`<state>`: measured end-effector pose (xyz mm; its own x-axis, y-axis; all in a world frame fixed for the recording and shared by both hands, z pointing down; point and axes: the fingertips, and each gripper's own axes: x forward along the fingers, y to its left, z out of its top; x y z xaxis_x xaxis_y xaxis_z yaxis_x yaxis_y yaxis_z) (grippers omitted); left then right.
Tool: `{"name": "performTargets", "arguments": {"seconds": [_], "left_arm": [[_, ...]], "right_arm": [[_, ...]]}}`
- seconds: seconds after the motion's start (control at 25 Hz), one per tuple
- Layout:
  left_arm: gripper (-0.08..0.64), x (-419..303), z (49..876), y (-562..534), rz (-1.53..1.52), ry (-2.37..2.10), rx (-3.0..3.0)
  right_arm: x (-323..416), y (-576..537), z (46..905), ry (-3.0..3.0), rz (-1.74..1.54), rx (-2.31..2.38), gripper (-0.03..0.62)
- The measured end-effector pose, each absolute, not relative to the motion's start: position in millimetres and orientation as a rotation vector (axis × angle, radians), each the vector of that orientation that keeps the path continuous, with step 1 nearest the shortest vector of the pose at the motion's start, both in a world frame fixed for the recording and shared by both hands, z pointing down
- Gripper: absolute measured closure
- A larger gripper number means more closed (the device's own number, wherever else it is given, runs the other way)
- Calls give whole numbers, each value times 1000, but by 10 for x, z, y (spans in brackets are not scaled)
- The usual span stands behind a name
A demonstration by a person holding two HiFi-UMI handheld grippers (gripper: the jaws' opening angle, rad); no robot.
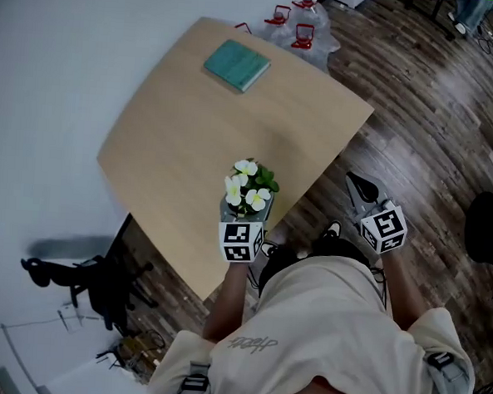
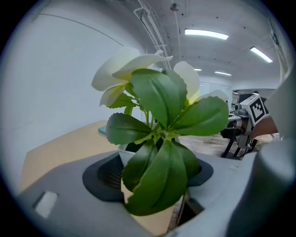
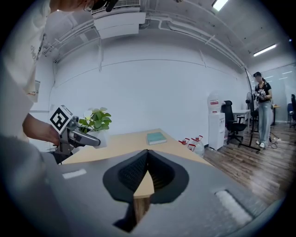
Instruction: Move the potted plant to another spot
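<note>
1. Glossy leaves and pale petals of the potted plant [image 2: 157,139] fill the left claw [image 2: 155,173]. Its dark ribbed pads [image 2: 104,173] clamp the smooth white pot at the near edge of the bench [image 1: 193,122].
2. Hold the pot upright and carry it level to bare wood.
3. Right claw [image 3: 147,155] is closed and empty.

The left gripper [image 2: 155,173] has its jaws clasped on the white pot of the potted plant [image 2: 159,139], the wooden bench [image 2: 60,148] behind it.

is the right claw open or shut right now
Shut and empty: in the right gripper view the right claw has its jaws meeting at the tips, nothing between them.
</note>
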<state>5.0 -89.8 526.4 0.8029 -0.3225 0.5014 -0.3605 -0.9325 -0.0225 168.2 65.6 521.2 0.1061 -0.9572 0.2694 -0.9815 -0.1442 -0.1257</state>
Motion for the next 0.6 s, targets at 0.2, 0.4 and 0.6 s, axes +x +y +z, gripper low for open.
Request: {"name": "performTargets", "arguments": {"seconds": [0.2,0.4,0.6], "left_arm": [[202,462,5289,-730,811,-489,2937],[202,761,5293,-535,855,-412,2957],[202,1005,5268,-442,863,-332,2984]], "right_arm": [[2049,972,5296,-1939,456,2338,591],[2261,1263,5375,-1885,501,2400,591],[2359,1397,5480,-1837,553,2434,591]]}}
